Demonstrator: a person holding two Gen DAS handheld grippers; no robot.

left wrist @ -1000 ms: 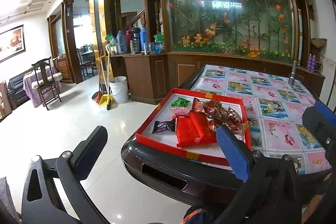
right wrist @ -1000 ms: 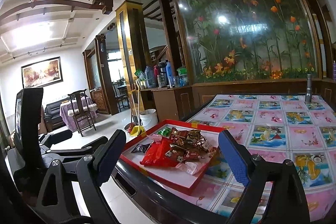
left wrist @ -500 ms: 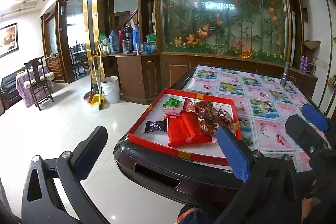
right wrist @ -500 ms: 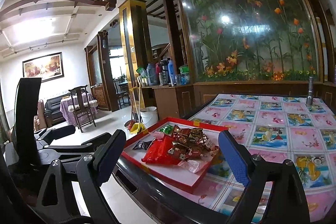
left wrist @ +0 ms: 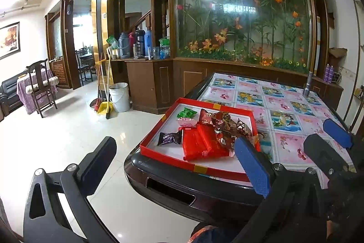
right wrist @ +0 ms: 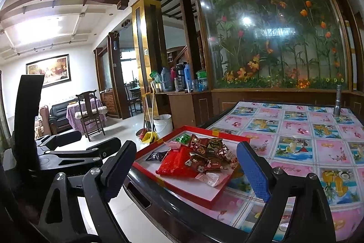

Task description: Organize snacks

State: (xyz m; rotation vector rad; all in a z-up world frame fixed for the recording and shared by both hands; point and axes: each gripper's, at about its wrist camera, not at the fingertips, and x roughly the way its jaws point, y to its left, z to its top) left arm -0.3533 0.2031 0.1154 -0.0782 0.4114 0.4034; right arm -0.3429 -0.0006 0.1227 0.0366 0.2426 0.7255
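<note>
The left gripper point(left wrist: 175, 163) stands wide open with nothing between its jaws, short of the table's near edge, tipped slightly down. The red tray point(left wrist: 169, 157) sits on the near left corner of the table point(left wrist: 204, 188), and in the left wrist view it lies ahead at about one o'clock. The snacks point(left wrist: 204, 136) are piled in the tray, and the two red packets point(left wrist: 201, 145) lie with their long axes running away from the jaws, toward twelve o'clock. The right gripper point(right wrist: 188, 171) is also wide open and empty, held nearly level; in its view the pile sits at twelve o'clock, framed between its fingers. Both grippers are off the tray, and I judge the right one better lined up for a straight reach, though neither is clearly nearer.
</note>
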